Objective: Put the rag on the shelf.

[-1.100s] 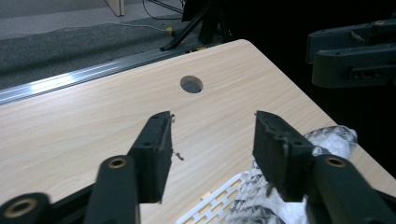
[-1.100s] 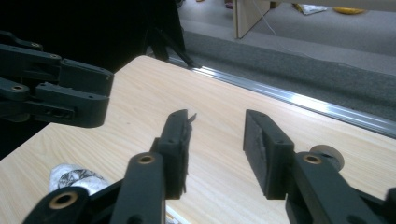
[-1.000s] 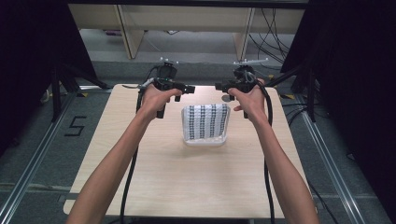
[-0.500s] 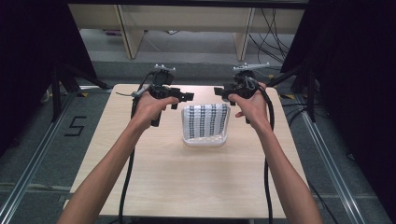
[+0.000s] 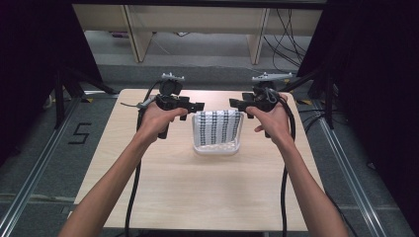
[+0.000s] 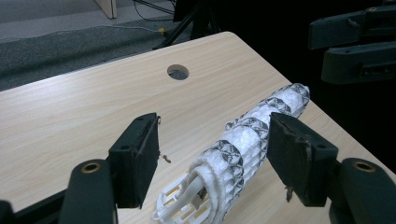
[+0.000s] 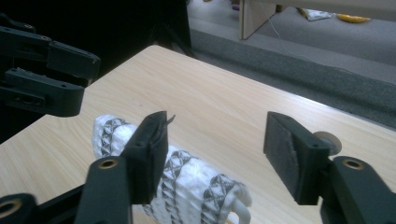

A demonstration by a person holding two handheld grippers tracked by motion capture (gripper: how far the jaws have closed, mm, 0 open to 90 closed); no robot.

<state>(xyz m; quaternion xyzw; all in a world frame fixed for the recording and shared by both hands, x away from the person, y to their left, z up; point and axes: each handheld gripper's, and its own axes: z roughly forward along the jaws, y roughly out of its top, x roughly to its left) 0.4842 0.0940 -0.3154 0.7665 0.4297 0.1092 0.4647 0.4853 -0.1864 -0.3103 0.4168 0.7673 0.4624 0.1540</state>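
Both grippers (image 5: 197,104) (image 5: 236,103) have just spread apart beside a patterned knitted cloth (image 5: 217,127) on white plastic basket (image 5: 217,148)

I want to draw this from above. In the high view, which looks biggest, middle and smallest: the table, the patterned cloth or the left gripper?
1. The table, by far.
2. The patterned cloth, draped over a white rack.
3. The left gripper; it sits nearer the camera than the cloth, so that gap is unsure.

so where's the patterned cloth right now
In the high view the patterned cloth drapes over a white basket mid-table, between the left gripper and right gripper.
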